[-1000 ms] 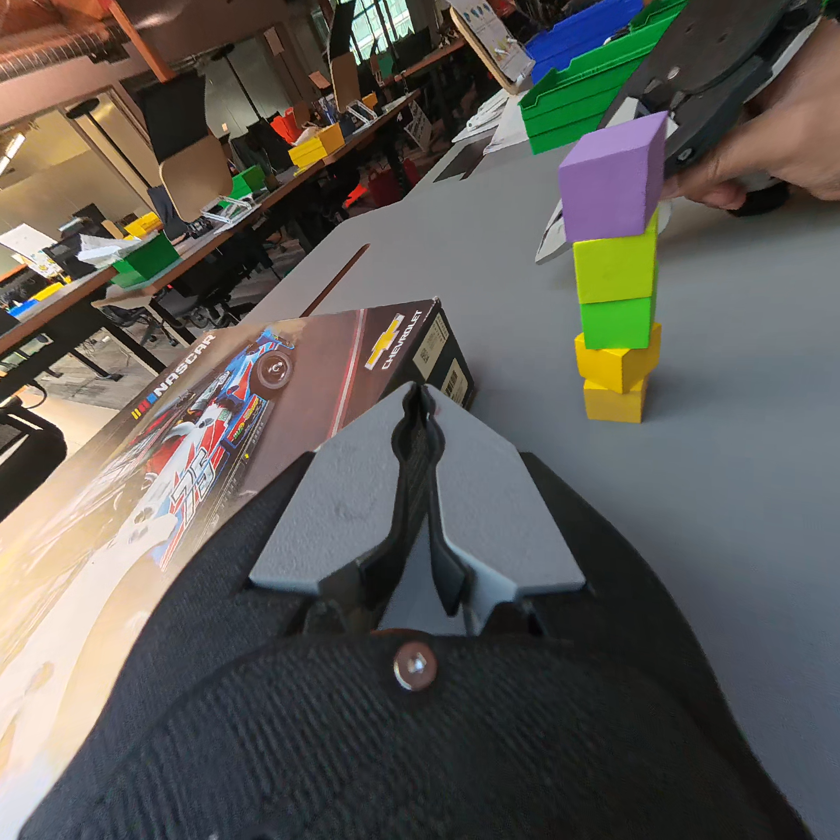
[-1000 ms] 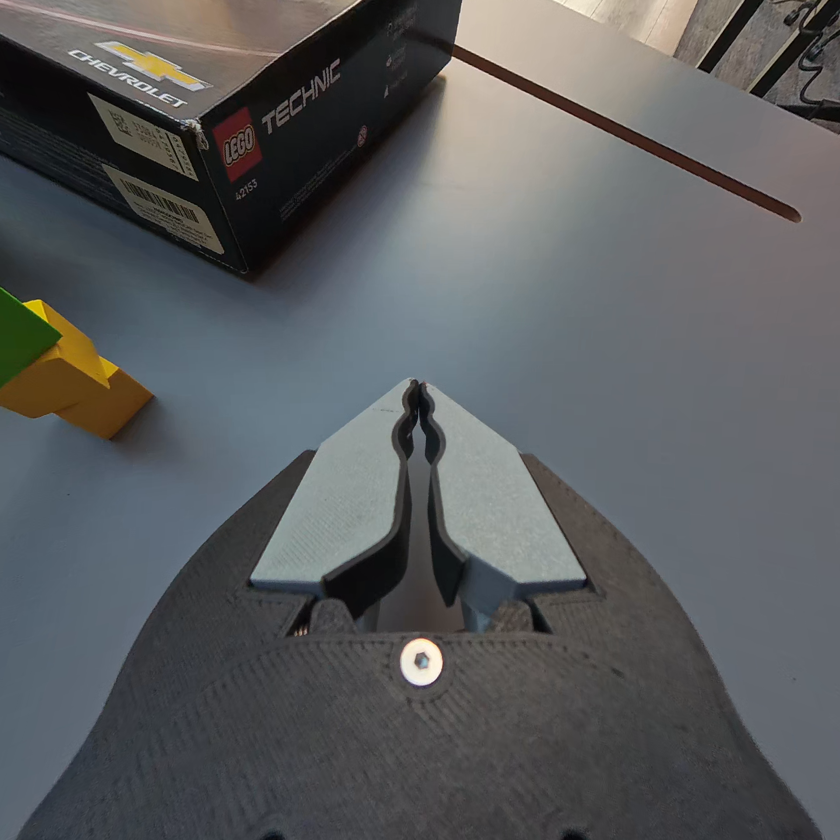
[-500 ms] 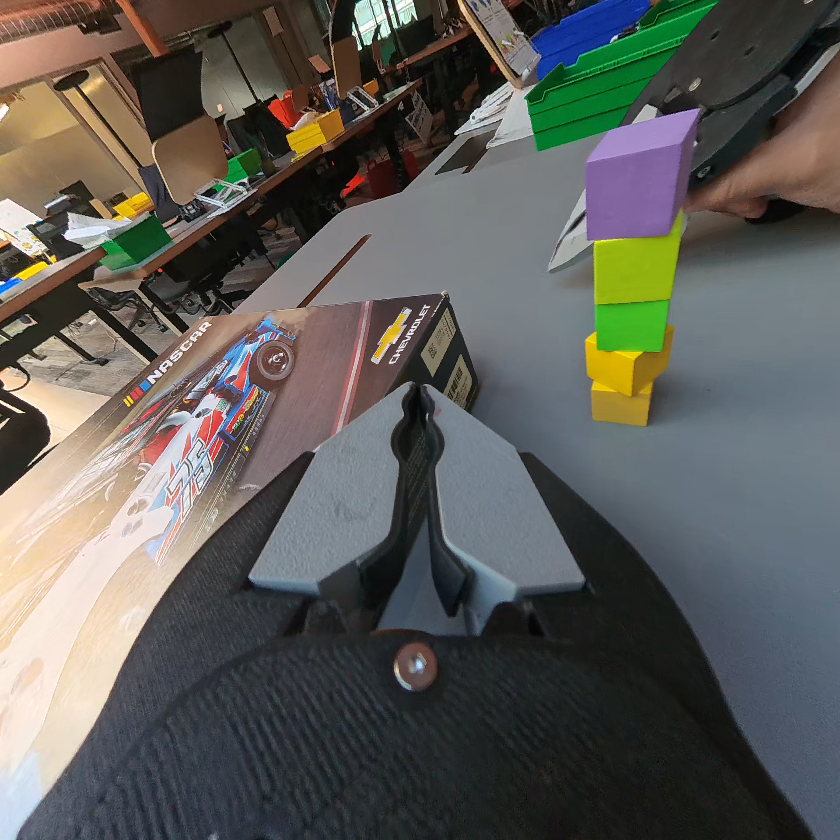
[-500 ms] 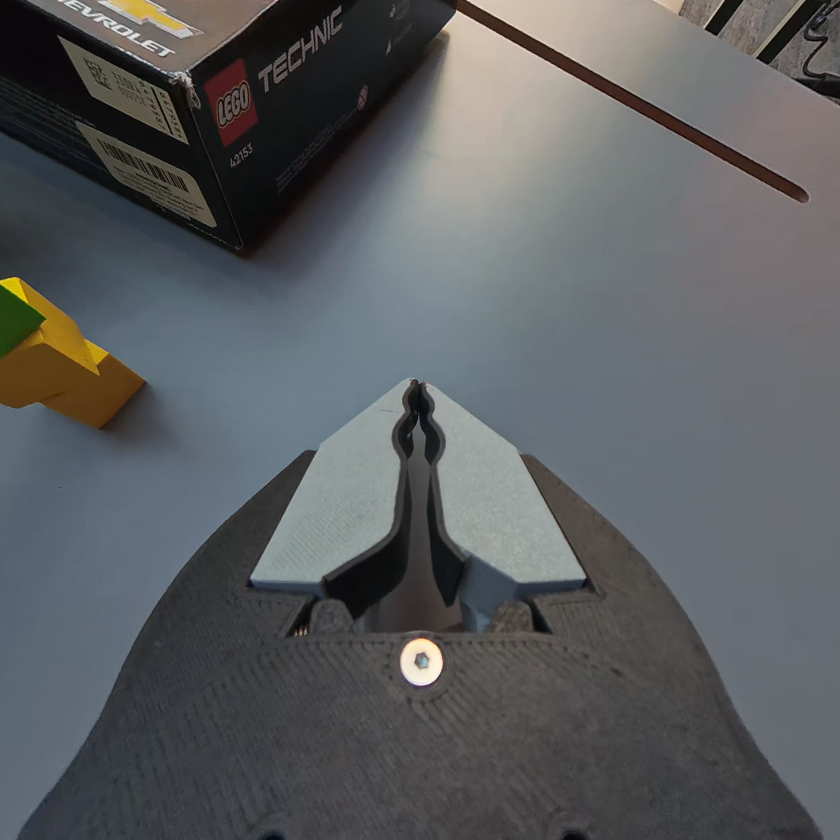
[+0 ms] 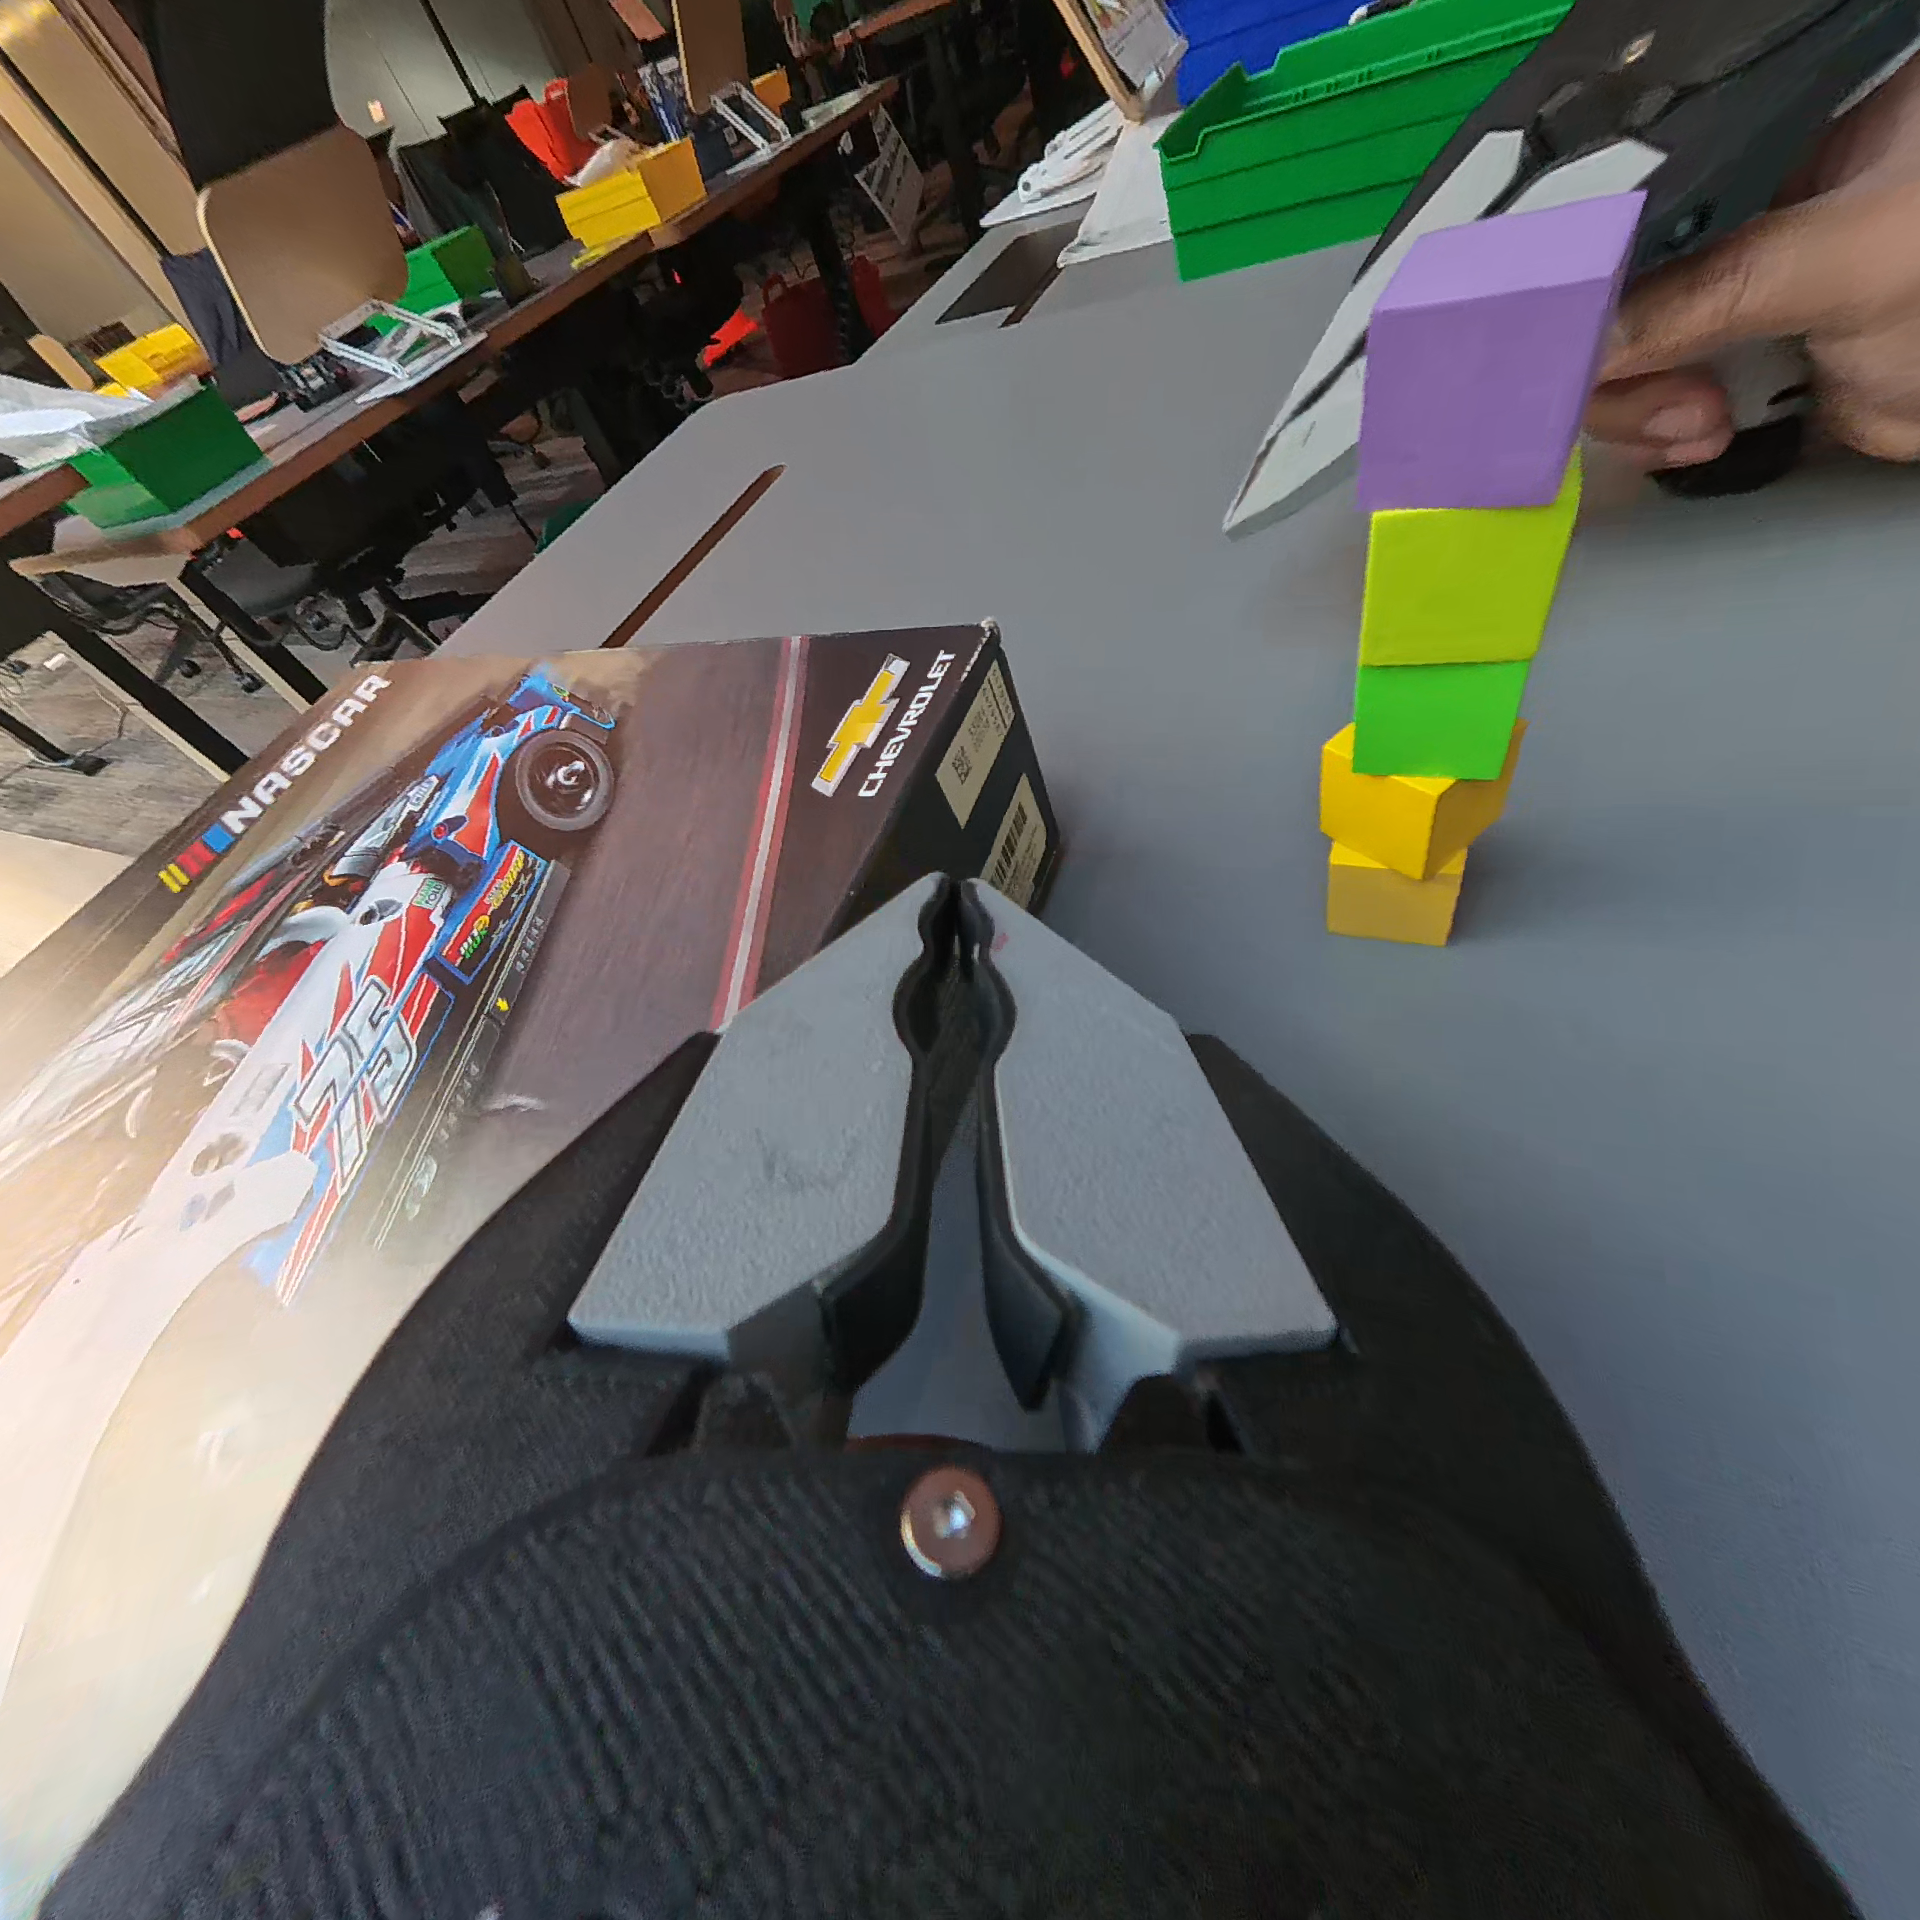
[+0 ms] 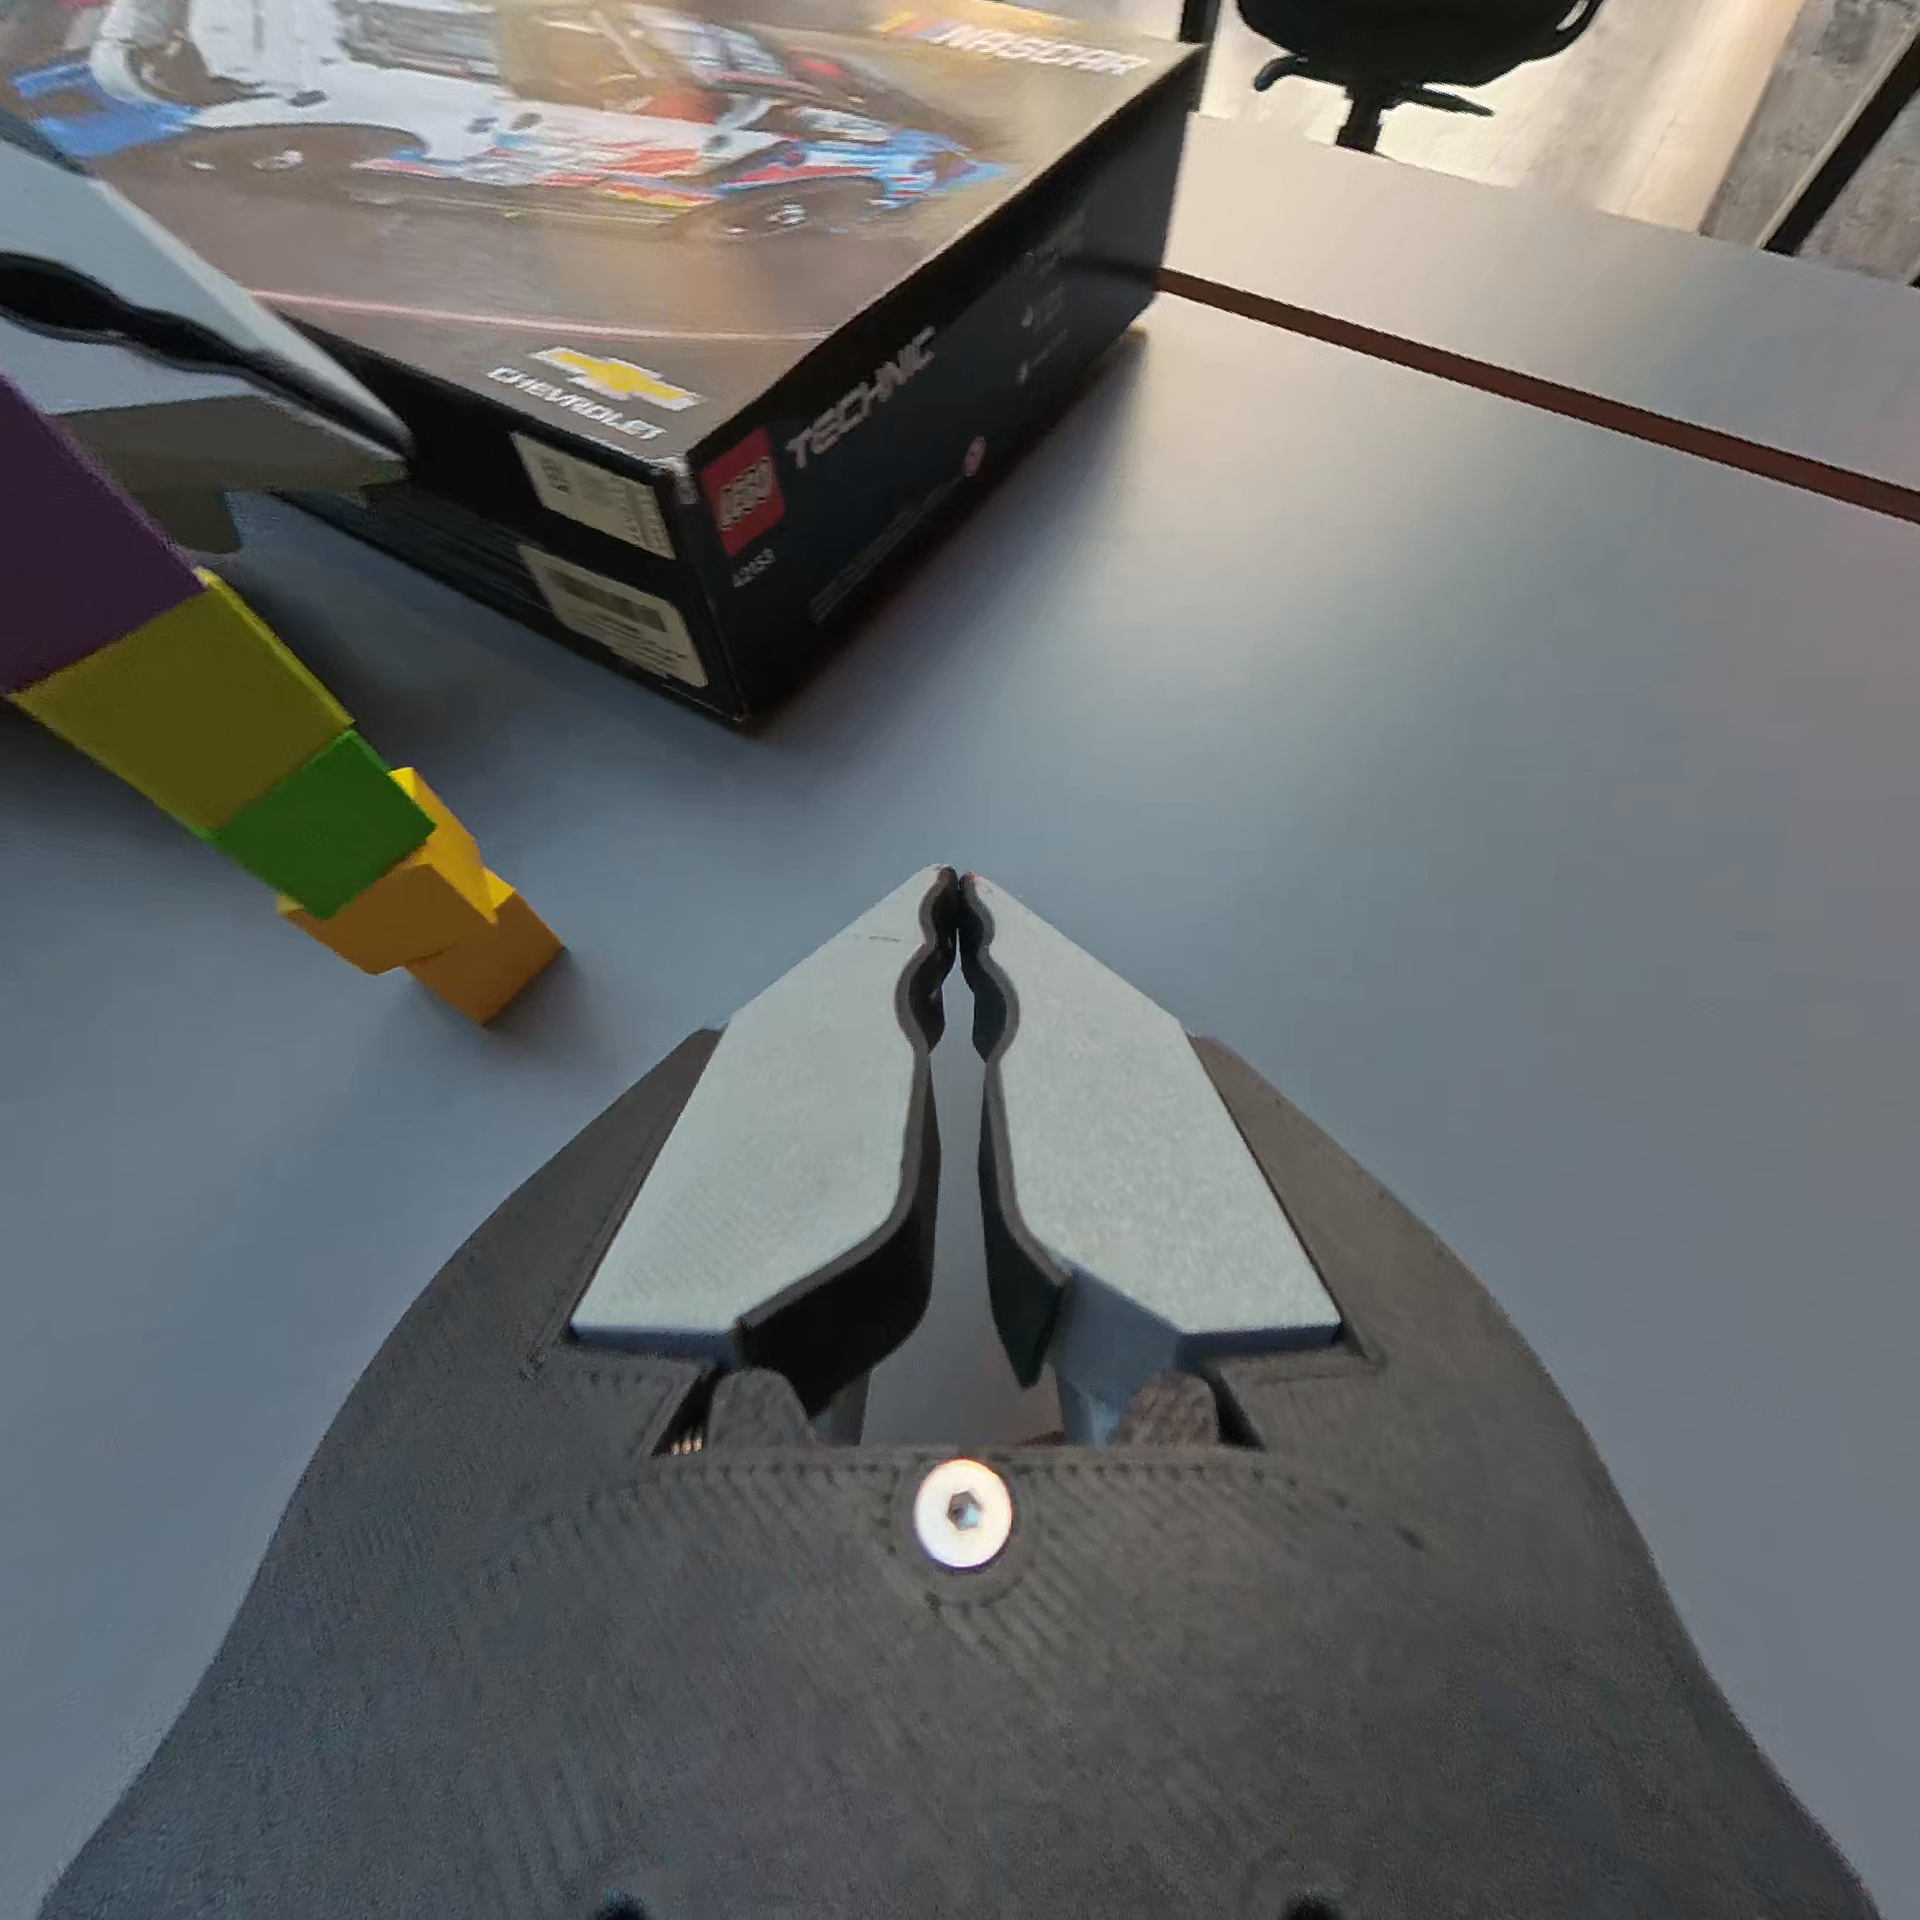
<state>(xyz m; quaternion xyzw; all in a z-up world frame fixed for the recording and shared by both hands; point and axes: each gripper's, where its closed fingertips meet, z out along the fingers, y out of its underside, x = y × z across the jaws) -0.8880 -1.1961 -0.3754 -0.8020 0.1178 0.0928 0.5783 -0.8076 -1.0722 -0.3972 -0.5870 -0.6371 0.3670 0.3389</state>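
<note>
A tower of blocks stands on the grey table (image 5: 1558, 1143): a purple block (image 5: 1486, 353) on top, then a lime one (image 5: 1455, 582), a green one (image 5: 1434, 717) and two yellow ones (image 5: 1392, 894). My left gripper (image 5: 958, 888) is shut with nothing between its pads, over the corner of a printed toy box (image 5: 520, 883), left of the tower. My right gripper (image 6: 956, 878) is shut with nothing between its pads, low over bare table, right of the tower (image 6: 312, 821). It shows behind the tower in the left wrist view (image 5: 1242, 520). The left gripper (image 6: 395, 457) shows above the box (image 6: 831, 312).
A hand (image 5: 1766, 332) holds the right gripper. Green bins (image 5: 1351, 135) stand at the table's far end. A dark slot (image 5: 696, 556) runs in the tabletop beyond the box. Desks with coloured bins (image 5: 312, 343) and an office chair (image 6: 1403, 52) stand beyond the table. The left gripper's tips are roughly 15 cm from the right gripper's.
The right wrist view has pulled back and tilted up, so more of the tower, the box and the left gripper now show. The left gripper shifted slightly. The tower stands as before; both grippers stayed shut.
</note>
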